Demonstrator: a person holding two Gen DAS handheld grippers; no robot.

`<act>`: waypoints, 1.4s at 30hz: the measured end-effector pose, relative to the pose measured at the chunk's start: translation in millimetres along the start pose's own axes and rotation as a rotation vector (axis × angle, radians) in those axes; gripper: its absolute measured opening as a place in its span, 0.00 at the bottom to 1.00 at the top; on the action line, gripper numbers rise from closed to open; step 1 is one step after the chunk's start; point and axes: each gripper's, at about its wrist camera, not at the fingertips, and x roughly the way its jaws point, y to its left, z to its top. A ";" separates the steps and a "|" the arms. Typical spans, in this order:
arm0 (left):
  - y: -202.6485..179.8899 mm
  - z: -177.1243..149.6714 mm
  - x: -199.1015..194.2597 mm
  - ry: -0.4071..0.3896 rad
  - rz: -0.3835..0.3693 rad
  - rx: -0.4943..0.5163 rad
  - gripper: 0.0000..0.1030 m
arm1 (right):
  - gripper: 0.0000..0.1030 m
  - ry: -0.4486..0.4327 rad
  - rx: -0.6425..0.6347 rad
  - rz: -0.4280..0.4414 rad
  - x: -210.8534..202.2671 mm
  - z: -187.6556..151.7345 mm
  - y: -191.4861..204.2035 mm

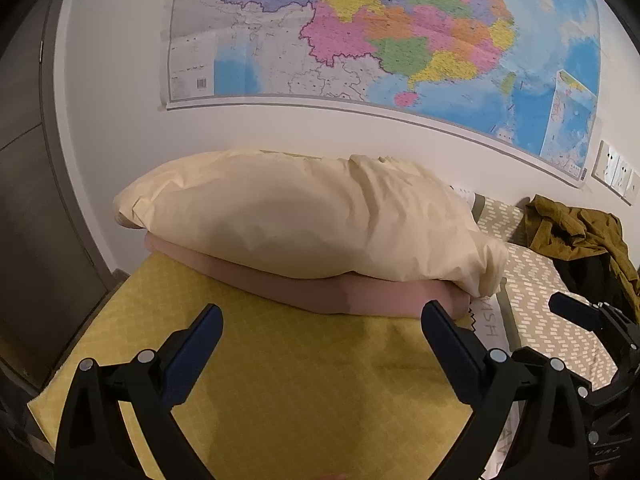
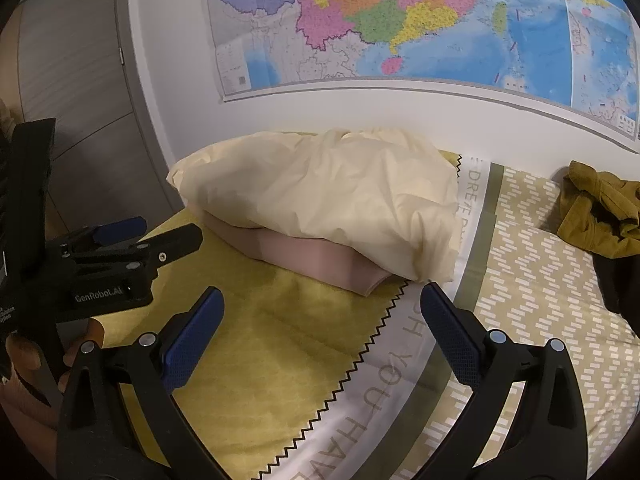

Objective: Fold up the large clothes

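The left gripper [image 1: 322, 318] is hovering with its jaws spread wide and gripping nothing, over the yellow bedsheet [image 1: 280, 380]. Straight ahead of it, a cream pillow [image 1: 304, 216] is lying on a pink folded blanket [image 1: 320, 294]. Off to its right, the right gripper [image 2: 322, 306] is likewise hanging with its jaws wide apart and empty, above the zigzag border of the patterned bedcover [image 2: 540, 300]. Far to that gripper's right and ahead, near the wall, the olive-green garment [image 2: 600, 216] is sitting crumpled on the bedcover, beside something dark. A map [image 2: 400, 20] is hanging on the wall beyond both grippers.
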 end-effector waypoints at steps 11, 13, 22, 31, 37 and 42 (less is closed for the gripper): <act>-1.8 -2.0 -3.4 0.000 -0.005 -0.002 0.93 | 0.94 -0.009 0.011 -0.005 -6.8 0.1 1.4; -1.9 -1.6 -3.5 -0.001 -0.006 0.001 0.93 | 0.94 -0.010 0.013 -0.004 -8.7 0.0 1.0; -6.7 -6.0 -6.4 0.005 -0.003 0.012 0.93 | 0.94 -0.014 0.019 0.001 -10.2 0.1 1.6; -8.8 -7.6 -8.4 0.005 -0.001 0.017 0.93 | 0.94 -0.018 0.034 -0.003 -14.9 -1.2 -0.3; -9.3 -7.9 -11.3 0.001 0.000 0.020 0.93 | 0.94 -0.020 0.034 0.002 -16.1 -0.9 0.7; -11.2 -8.3 -10.9 0.003 0.003 0.029 0.93 | 0.94 -0.021 0.037 0.004 -17.2 -1.0 0.2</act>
